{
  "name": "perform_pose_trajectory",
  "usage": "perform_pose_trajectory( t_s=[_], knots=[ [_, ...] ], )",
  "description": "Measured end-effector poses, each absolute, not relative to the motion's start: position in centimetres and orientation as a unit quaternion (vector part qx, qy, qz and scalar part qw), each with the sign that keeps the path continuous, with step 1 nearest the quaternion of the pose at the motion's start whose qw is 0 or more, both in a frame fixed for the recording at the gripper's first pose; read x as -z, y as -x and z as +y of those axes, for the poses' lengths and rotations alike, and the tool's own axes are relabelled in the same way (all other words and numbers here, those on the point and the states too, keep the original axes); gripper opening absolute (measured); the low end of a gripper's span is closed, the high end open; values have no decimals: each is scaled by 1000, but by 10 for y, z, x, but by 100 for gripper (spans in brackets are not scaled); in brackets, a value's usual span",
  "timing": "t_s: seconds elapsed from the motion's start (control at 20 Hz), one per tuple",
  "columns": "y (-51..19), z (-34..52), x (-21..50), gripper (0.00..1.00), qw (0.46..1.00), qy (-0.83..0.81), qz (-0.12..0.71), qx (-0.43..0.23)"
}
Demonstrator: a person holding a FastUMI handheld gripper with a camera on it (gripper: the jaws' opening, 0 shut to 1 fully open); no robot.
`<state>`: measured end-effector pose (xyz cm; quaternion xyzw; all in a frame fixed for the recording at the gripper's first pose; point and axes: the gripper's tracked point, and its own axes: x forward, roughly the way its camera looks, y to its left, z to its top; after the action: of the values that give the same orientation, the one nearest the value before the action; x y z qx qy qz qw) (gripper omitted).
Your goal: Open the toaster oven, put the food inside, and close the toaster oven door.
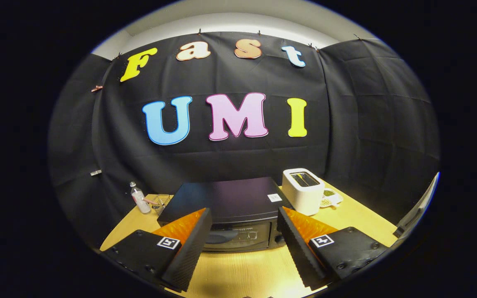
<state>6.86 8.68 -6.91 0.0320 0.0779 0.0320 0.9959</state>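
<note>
- Wooden and light in colour, one desk (259,269) carries all the things in front of the black cloth wall.
- One black toaster oven (226,205) sits in the middle of the desk, toward the back edge. Its door (236,236) is shut and faces the gripper.
- One small white sticker (274,197) is on the oven's flat top, near its right side.
- One white pop-up toaster (303,190) stands just beside the oven, at the back right of the desk. It has one dark slot on top.
- One small white dish (330,198) with something green in it sits right behind that toaster, toward the right edge. I cannot tell what the green stuff is.
- One clear bottle (140,198) stands near the back left corner of the desk.
- One little wire basket (162,203) sits between the bottle and the oven. Something thin and pink pokes out of it.
- One gripper (242,248) hangs above the front of the desk. Its two fingers (189,252) are spread wide apart with nothing between them.
- The oven door shows in the gap between the two fingers, just ahead of them, and they do not touch it.
- Each finger block has one small square marker (168,242) on top, so two markers in all.
</note>
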Motion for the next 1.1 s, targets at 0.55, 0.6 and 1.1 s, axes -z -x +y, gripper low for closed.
perform_pose_trajectory(
  t_s=[0.55, 0.6, 1.1],
  knots=[
    [-114, 138, 137, 98, 991, -12, 130, -43],
    [-115, 141, 143, 98, 990, -11, 135, -44],
    [-125, 161, 170, 99, 986, 13, 156, -51]
  ],
)
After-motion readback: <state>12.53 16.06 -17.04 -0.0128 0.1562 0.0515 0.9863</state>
